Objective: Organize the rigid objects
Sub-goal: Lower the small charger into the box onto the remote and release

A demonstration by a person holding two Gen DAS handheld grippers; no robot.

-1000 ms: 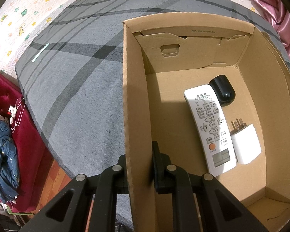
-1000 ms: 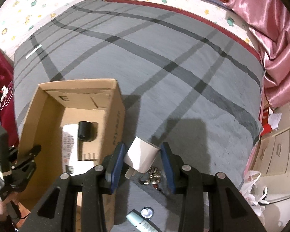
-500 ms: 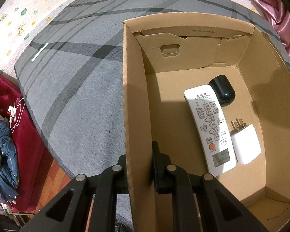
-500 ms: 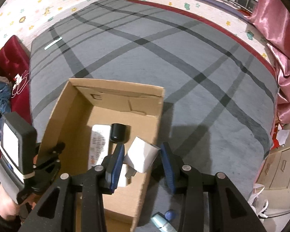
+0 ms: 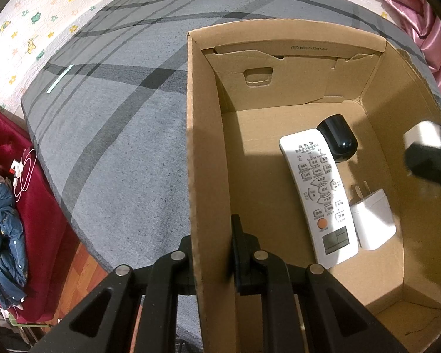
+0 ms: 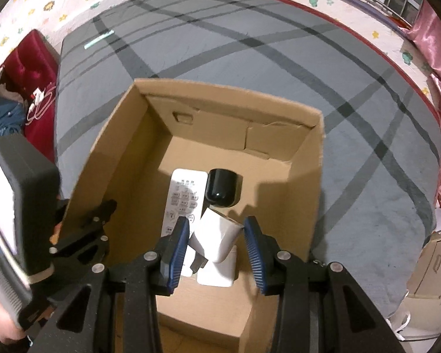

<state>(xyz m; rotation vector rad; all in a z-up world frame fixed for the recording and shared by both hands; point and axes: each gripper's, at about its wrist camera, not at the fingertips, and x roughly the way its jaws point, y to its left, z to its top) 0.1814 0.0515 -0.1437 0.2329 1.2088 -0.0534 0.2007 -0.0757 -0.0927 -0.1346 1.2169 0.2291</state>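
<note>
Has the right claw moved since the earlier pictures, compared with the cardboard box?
Yes. The right claw, holding the white charger, moved from over the carpet to above the cardboard box.

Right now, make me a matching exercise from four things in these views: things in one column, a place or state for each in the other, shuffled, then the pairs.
Things
1. remote
2. black puck
3. held charger
4. left claw

Places or states
A. clamped on the box wall
B. in the right claw, above the box floor
C. flat on the box floor, buttons up
D. at the remote's top end

Pairs: 1-C, 2-D, 3-B, 4-A
</note>
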